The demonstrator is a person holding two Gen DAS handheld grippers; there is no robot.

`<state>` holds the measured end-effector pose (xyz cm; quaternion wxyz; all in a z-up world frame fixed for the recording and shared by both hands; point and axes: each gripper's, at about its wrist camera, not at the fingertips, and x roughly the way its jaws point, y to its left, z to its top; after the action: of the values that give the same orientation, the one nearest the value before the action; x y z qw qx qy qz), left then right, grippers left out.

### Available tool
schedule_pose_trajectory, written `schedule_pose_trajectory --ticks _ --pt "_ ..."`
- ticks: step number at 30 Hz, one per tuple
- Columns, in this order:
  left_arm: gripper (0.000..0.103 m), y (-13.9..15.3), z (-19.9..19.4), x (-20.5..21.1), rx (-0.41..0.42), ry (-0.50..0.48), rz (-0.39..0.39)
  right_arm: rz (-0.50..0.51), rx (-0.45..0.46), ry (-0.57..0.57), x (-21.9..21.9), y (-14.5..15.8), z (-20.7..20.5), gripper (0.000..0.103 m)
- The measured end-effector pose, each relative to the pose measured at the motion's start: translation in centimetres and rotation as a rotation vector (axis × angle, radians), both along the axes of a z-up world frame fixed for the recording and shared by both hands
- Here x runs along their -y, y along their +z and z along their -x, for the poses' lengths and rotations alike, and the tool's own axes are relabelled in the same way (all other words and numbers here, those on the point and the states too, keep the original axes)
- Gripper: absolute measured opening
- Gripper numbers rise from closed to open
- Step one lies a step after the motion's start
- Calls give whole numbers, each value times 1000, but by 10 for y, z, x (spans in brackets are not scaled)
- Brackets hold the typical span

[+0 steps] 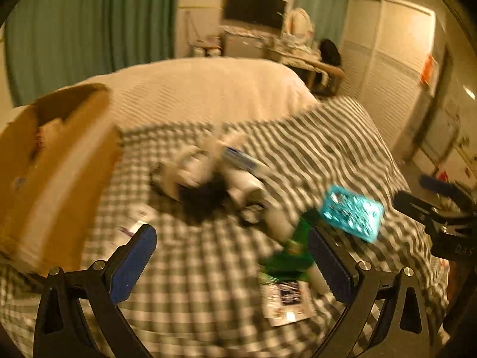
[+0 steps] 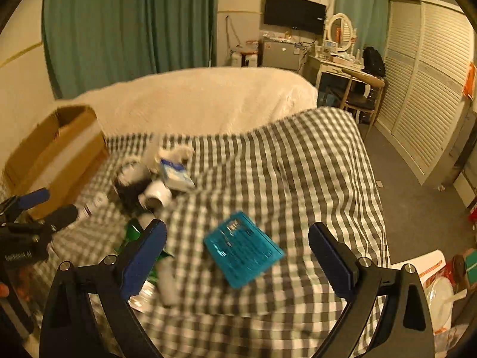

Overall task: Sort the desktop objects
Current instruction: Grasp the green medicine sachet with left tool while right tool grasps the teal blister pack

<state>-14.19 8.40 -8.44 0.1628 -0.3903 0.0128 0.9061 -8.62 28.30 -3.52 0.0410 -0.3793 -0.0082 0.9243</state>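
Observation:
A cluster of small objects lies on the checked bedcover: a turquoise plastic case, a white-and-blue box, a white tube-like roll, a black item and a green packet. My right gripper is open, with the turquoise case lying between its fingers. My left gripper is open and empty above the cover, the green packet by its right finger. The turquoise case also shows in the left wrist view.
An open cardboard box stands at the left on the bed. A printed leaflet lies near the left gripper. A cream blanket covers the far half of the bed. A dressing table and wardrobe stand to the right.

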Motion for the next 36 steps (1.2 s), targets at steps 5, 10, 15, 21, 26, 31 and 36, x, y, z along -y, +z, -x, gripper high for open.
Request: schedule_pose_trajectory --ticks 5,10,15,21,26,31,36 --pt "103 -25 -1 -33 46 -29 26 -10 62 87 -13 -23 9 96" --pt "103 -36 5 -53 47 -38 87 -93 110 199 -17 -35 23 96" --pt "103 -51 15 -66 59 -62 150 -194 157 311 -11 -52 41 96" --pt "95 -66 19 -68 75 -78 171 -221 220 390 -2 -76 60 96" --pt "69 -64 17 -71 64 -128 178 -250 266 413 4 -89 64 92" --pt "48 -58 10 -75 49 -177 184 -284 281 404 8 -92 60 72" --pt "38 -52 5 -68 63 -186 147 -273 257 369 10 -81 51 71"
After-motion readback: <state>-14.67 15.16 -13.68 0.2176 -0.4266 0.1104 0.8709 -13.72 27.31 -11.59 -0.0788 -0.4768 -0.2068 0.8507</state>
